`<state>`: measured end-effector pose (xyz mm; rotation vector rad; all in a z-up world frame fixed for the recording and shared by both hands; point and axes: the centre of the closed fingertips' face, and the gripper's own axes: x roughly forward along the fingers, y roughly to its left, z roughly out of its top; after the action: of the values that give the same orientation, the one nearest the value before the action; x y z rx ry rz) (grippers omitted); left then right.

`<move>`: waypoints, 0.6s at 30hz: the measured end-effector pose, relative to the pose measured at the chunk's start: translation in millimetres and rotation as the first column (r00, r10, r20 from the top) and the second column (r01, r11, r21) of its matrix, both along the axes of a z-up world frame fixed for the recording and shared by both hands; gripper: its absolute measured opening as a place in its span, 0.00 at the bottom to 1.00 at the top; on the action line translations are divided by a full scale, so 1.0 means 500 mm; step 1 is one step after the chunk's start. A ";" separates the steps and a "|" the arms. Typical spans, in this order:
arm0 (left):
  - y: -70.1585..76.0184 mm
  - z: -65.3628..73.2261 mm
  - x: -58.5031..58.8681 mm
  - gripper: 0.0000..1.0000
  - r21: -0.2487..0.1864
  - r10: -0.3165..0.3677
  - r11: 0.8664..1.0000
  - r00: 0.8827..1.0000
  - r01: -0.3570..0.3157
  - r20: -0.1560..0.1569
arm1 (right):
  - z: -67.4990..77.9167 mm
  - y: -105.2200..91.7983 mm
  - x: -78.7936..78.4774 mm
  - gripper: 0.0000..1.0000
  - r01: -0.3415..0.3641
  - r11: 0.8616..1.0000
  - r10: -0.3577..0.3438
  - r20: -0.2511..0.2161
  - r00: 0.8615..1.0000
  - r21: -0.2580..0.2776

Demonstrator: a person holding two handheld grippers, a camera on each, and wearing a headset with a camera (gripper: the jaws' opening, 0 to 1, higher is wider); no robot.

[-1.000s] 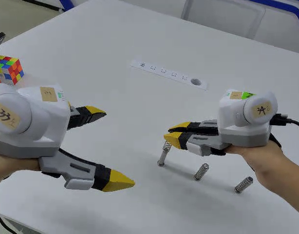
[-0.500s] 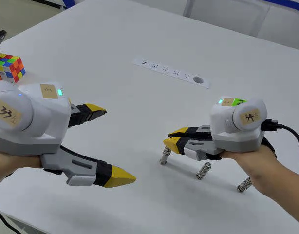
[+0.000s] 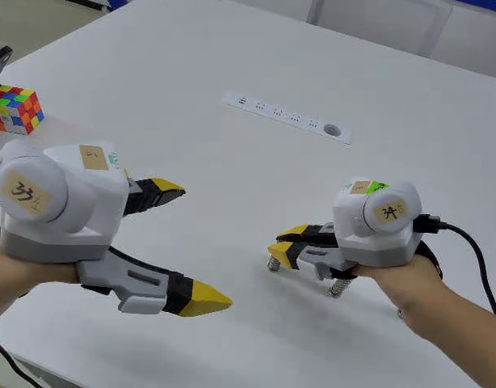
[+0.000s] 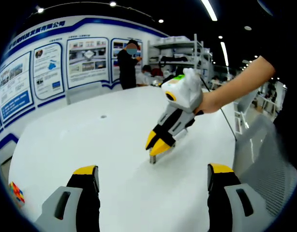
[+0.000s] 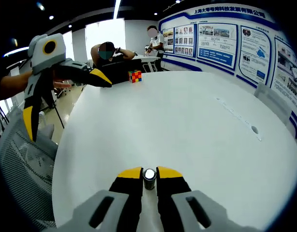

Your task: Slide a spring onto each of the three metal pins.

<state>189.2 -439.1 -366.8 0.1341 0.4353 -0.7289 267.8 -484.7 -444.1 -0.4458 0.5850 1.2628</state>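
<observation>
My right gripper [image 3: 283,246] is low over the white table, shut on a spring around the leftmost metal pin [image 3: 274,262]. From the right gripper view, the pin's round top [image 5: 149,174] sits squeezed between the two yellow tips. A second pin wearing a spring [image 3: 338,287] stands just right of it, partly under the gripper body. My left gripper [image 3: 187,244] hovers at the left with its jaws wide open and nothing between them. In the left gripper view, the right gripper [image 4: 156,141] points down at the pin [image 4: 152,158].
A colourful puzzle cube [image 3: 14,111] lies at the table's far left edge, also seen as the cube [image 5: 134,76]. A white power strip [image 3: 284,118] is set flat in the table's middle. A black cable [image 3: 466,246] trails from the right gripper. People stand in the background.
The right gripper has sunk toward the table along the leftmost pin, taking the spring down with it. The left gripper stays open and about where it was.
</observation>
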 end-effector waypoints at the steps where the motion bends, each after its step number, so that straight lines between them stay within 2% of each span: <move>1: 0.000 0.001 0.000 0.95 -0.001 0.000 1.000 1.000 0.000 0.000 | -0.002 0.000 0.000 0.11 0.002 1.000 -0.002 0.000 1.000 -0.004; 7: 0.002 0.000 -0.001 0.95 0.004 0.002 1.000 1.000 -0.002 -0.001 | -0.004 0.001 -0.004 0.12 0.001 1.000 -0.001 -0.008 1.000 -0.010; 10: 0.000 0.002 -0.003 0.95 0.007 0.000 1.000 1.000 0.000 -0.001 | -0.003 -0.004 -0.002 0.19 0.013 1.000 -0.013 -0.009 1.000 -0.014; 14: -0.005 0.005 -0.005 0.95 0.000 -0.004 1.000 1.000 0.004 -0.004 | 0.018 -0.008 -0.002 0.20 0.013 1.000 -0.013 0.000 1.000 0.005; 16: -0.014 0.014 -0.004 0.95 -0.040 -0.003 0.999 1.000 0.002 -0.009 | 0.031 -0.011 -0.001 0.20 0.022 1.000 -0.022 -0.002 1.000 0.021; 18: -0.016 0.019 -0.001 0.96 -0.042 -0.001 0.999 1.000 0.001 -0.007 | 0.043 -0.017 0.001 0.21 0.027 0.999 -0.027 0.001 1.000 0.032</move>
<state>188.5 -446.9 -357.4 0.0923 0.4262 -0.7389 268.1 -493.2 -422.5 -0.4108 0.5674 1.2445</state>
